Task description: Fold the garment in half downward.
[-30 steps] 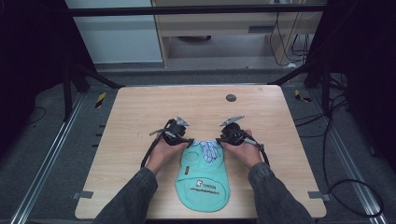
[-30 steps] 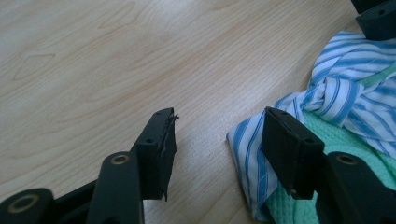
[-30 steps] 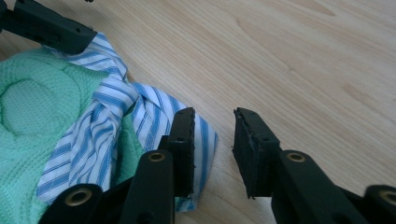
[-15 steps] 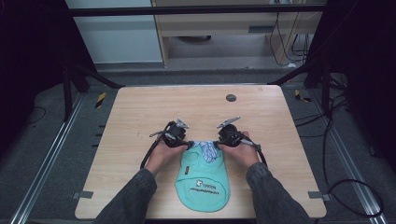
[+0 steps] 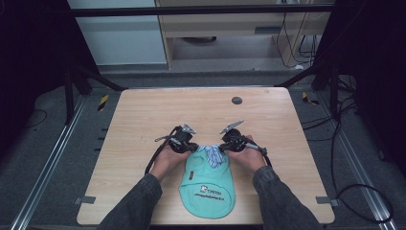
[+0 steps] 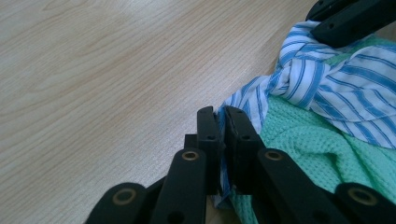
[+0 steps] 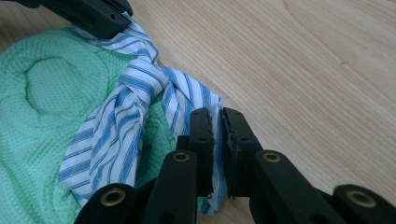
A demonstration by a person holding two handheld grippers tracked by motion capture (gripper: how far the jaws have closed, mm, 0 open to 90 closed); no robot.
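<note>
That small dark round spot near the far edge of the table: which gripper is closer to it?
Right. The right gripper sits almost straight below the dark round spot, clamped on the striped cloth. The left gripper grips the same cloth farther off to the left.

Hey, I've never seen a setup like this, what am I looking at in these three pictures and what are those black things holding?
A person sits at a wooden table and holds a hand-operated gripper in each hand. One picture looks down from above; the other two come from cameras riding on each gripper, looking along its black jaws. On the table lies a green bib with a blue-striped collar, and a small dark disc farther back. The left gripper is shut on one end of the striped collar, the right gripper on the other end.
</note>
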